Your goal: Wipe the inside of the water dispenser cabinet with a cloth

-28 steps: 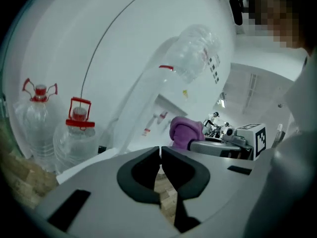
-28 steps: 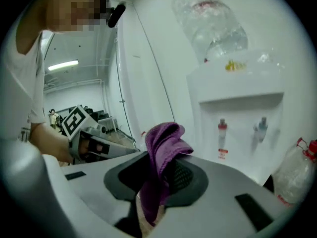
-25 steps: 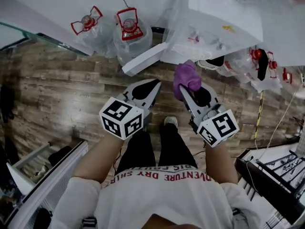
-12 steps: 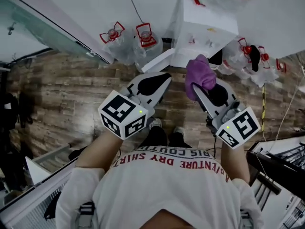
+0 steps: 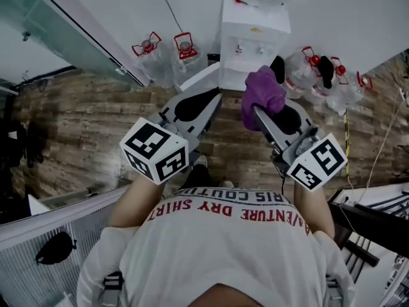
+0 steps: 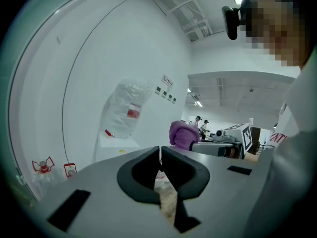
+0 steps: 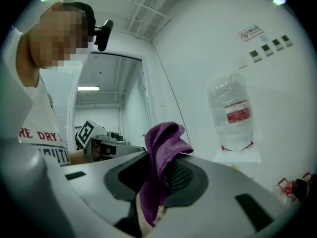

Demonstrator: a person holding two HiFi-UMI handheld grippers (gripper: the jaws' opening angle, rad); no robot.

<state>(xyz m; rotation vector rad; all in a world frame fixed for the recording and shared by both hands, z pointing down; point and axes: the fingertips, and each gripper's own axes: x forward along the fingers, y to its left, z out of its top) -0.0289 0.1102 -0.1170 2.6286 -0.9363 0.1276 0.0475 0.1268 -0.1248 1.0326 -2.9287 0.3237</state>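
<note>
Spare water bottles (image 5: 167, 55) sit on the floor by the wall, just left of the white water dispenser (image 5: 254, 37). The left gripper (image 6: 160, 152) has its jaws pressed together with nothing in them. Over on the right, the right gripper (image 7: 159, 168) is clamped tight on the purple cloth (image 7: 163, 138), which bunches up above the jaws, well apart from the dispenser.

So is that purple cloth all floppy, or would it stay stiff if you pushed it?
Probably floppy: the purple cloth bunches and droops over the right gripper that pinches it. Likely light too, since a small pinch holds it up. Its fuzzy look suggests it won't slip easily.
</note>
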